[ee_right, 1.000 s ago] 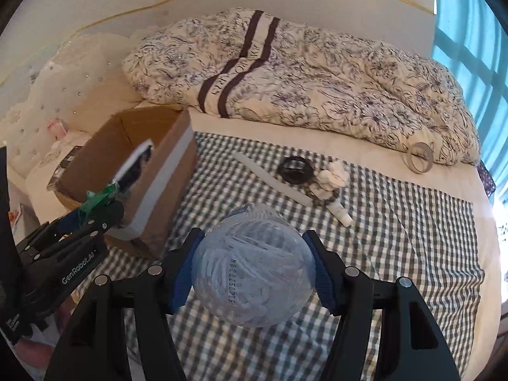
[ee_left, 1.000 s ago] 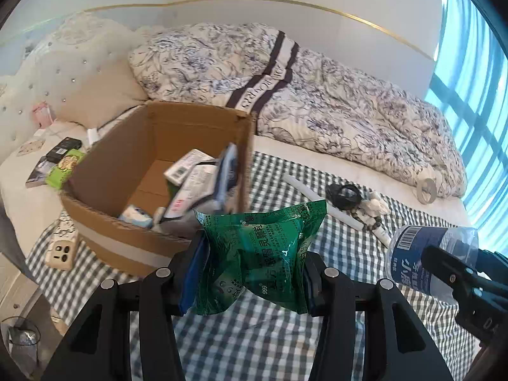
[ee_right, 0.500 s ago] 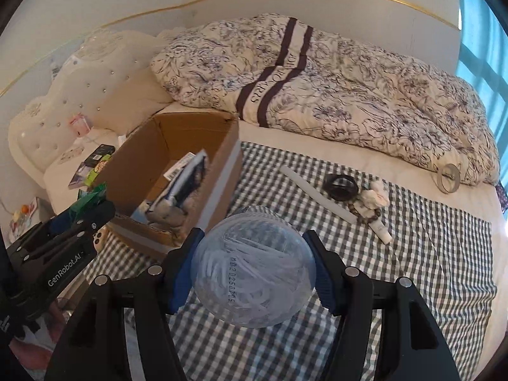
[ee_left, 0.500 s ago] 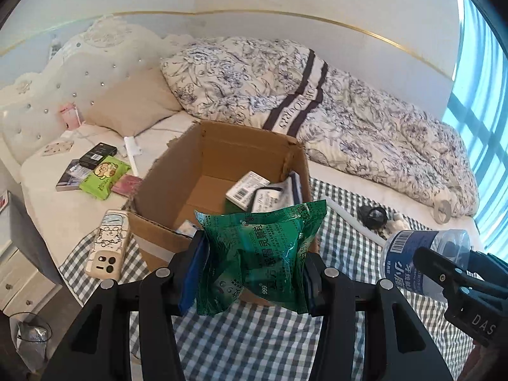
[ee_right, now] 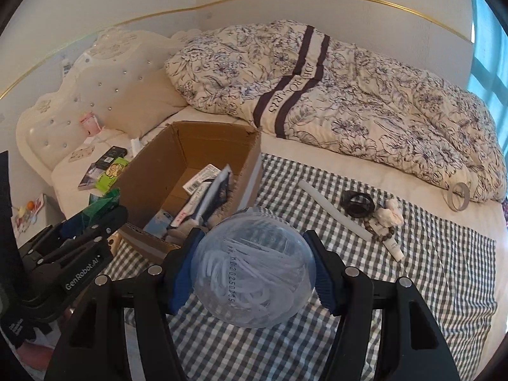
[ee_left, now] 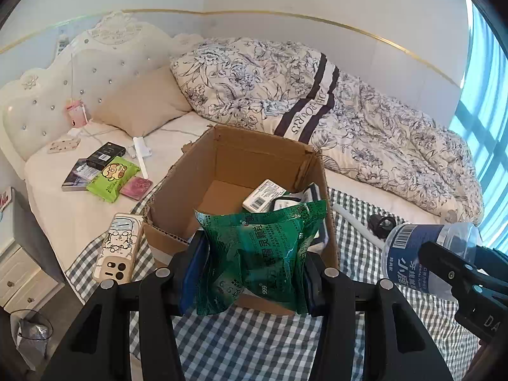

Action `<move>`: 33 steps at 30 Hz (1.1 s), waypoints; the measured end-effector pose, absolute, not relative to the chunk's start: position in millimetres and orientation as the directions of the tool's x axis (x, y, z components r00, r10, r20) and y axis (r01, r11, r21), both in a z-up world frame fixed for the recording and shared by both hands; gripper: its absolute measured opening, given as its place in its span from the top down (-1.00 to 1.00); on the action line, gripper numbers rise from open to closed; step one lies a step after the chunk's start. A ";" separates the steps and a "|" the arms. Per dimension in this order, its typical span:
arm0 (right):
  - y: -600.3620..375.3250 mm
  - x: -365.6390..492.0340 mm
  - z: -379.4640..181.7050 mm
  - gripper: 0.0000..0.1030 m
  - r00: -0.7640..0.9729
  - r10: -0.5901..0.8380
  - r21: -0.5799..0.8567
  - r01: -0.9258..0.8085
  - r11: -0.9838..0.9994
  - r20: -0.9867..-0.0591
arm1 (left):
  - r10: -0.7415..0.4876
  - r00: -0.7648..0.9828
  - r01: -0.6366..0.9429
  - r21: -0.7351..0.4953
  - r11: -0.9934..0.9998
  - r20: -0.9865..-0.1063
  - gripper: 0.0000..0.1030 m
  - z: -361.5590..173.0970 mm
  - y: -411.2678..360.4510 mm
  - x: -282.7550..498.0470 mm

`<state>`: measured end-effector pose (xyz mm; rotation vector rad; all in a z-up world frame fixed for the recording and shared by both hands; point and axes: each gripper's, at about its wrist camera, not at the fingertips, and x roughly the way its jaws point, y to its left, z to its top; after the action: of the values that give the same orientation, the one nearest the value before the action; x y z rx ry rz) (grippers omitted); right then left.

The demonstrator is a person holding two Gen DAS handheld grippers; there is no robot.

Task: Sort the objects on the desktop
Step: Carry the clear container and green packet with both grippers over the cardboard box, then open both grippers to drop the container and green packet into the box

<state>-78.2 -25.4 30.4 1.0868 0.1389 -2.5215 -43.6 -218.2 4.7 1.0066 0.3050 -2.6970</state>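
My left gripper (ee_left: 250,266) is shut on a green foil packet (ee_left: 257,254), held in the air just in front of an open cardboard box (ee_left: 190,171). The box holds a white labelled carton (ee_left: 263,195) and several other packs. My right gripper (ee_right: 252,270) is shut on a clear plastic water bottle (ee_right: 254,273), seen bottom-on, hanging right of the box (ee_right: 158,155) above the checked cloth. From the left wrist view the bottle (ee_left: 412,254) with its blue label shows at the right. In the right wrist view the left gripper (ee_right: 92,225) sits at the left.
A checked cloth (ee_right: 428,270) carries a white stick (ee_right: 333,209), a black ring (ee_right: 357,203), beads and a small tube (ee_right: 393,247). A phone (ee_left: 119,247) lies left of the box. A green wipes pack (ee_left: 112,174), books, a pillow (ee_left: 139,108) and a floral duvet (ee_left: 317,101) lie beyond.
Both grippers have pulled back and up from the bed with their loads still held. The box now looks farther off, and the headboard and left side of the bed have come into view.
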 end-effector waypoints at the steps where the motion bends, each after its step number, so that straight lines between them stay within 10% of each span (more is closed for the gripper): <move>1: -27.9 -78.9 30.6 -0.22 -0.621 -0.318 0.065 0.394 -0.917 -0.716 | -0.158 -0.730 0.304 -0.108 -0.947 -0.664 0.00 4.6 -219.9 -44.6; 33: -119.3 -171.4 14.4 -0.22 -0.569 -0.417 0.119 0.487 -0.865 -0.708 | -0.176 -0.682 0.339 -0.094 -0.936 -0.710 0.00 -31.8 -273.2 -127.8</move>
<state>-171.4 -119.3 14.4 1.0520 0.1214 -2.4019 -127.8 -273.2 -31.8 1.0768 0.3154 -2.6285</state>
